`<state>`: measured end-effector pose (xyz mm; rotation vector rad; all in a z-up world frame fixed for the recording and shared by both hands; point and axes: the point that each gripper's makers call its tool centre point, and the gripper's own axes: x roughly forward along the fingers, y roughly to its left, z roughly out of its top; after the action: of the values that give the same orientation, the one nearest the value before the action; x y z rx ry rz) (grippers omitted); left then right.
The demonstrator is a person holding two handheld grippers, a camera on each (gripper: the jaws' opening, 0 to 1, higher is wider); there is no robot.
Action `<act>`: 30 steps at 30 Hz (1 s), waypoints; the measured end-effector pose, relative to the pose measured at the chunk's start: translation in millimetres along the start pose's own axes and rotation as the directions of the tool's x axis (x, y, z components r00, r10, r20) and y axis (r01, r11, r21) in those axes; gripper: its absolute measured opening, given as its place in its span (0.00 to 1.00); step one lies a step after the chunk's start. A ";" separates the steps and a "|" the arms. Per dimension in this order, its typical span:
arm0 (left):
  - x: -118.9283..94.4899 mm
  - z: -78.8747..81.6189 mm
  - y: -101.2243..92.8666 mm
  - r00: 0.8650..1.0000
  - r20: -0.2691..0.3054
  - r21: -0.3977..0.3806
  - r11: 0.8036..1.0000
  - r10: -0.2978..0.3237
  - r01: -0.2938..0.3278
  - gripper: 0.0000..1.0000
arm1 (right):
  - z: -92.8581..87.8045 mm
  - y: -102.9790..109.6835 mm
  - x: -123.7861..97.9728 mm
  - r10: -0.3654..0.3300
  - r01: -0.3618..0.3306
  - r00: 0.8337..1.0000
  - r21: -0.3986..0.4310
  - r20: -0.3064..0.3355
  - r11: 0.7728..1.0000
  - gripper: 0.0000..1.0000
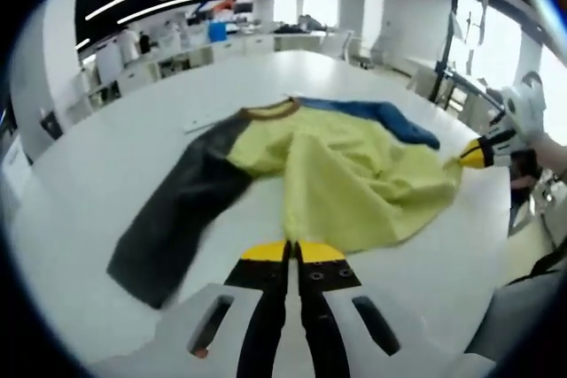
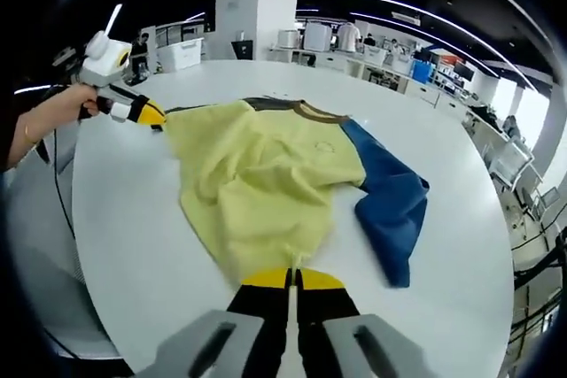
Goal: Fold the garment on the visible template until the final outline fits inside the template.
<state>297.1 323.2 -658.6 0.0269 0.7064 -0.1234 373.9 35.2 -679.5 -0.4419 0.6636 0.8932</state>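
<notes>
Here we have the garment point(image 1: 337, 174), a yellow shirt with one dark grey sleeve point(image 1: 182, 210) and one blue sleeve point(image 2: 390, 205), lying crumpled on the round white table point(image 1: 115, 157); no template outline is visible to us on the tabletop. In the left gripper view, the left gripper point(image 1: 292, 252) rises from six o'clock with its yellow-tipped jaws pressed together at the near hem, and the yellow cloth sits touching the tips, so we judge it pinched, though the bite itself is hidden. In the right gripper view, the right gripper point(image 2: 292, 279) does the same at six o'clock, jaws together against the opposite hem edge. Each gripper also appears in the other's view, at three o'clock and at ten o'clock, tips meeting the fabric. The grey sleeve trails toward seven o'clock in the left gripper view; the blue one hangs toward four o'clock in the right gripper view. The risk, as we see it: a thin pinch could slip as the hems are drawn up, and uneven pulls would bunch the body further, leaving the sleeves splayed well outside any target outline.
</notes>
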 end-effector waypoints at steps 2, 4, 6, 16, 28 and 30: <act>-7.5 -5.2 -1.1 1.000 -0.001 -0.002 1.000 0.003 -0.003 0.00 | -1.5 -1.3 -2.6 -0.008 0.008 1.000 0.017 0.003 1.000 0.00; -14.2 -11.3 -2.8 1.000 -0.004 -0.007 1.000 0.001 -0.001 0.00 | -1.4 -2.9 -5.9 -0.017 0.016 1.000 0.053 0.017 0.998 0.00; -21.0 -18.1 -2.7 1.000 -0.012 -0.012 1.000 0.011 -0.011 0.00 | -3.4 -3.2 -8.5 -0.016 0.014 1.000 0.094 0.020 0.995 0.00; -44.9 -44.9 -10.3 0.999 -0.031 -0.071 0.997 0.017 -0.019 0.00 | -16.2 2.4 -19.9 -0.014 0.013 1.000 0.137 0.005 0.990 0.00; -65.8 -77.2 -11.7 0.995 -0.091 -0.110 0.993 0.032 -0.042 0.00 | -36.6 9.4 -34.0 -0.026 0.030 0.999 0.188 -0.023 0.982 0.00; -68.8 -81.3 -12.6 0.995 -0.091 -0.121 0.992 0.035 -0.046 0.00 | -40.5 10.2 -34.7 -0.027 0.033 0.999 0.199 -0.031 0.979 0.00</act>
<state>191.2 323.3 -675.5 -0.0715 0.8003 -0.0401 335.9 -3.2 -685.5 -0.2843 0.7629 0.7839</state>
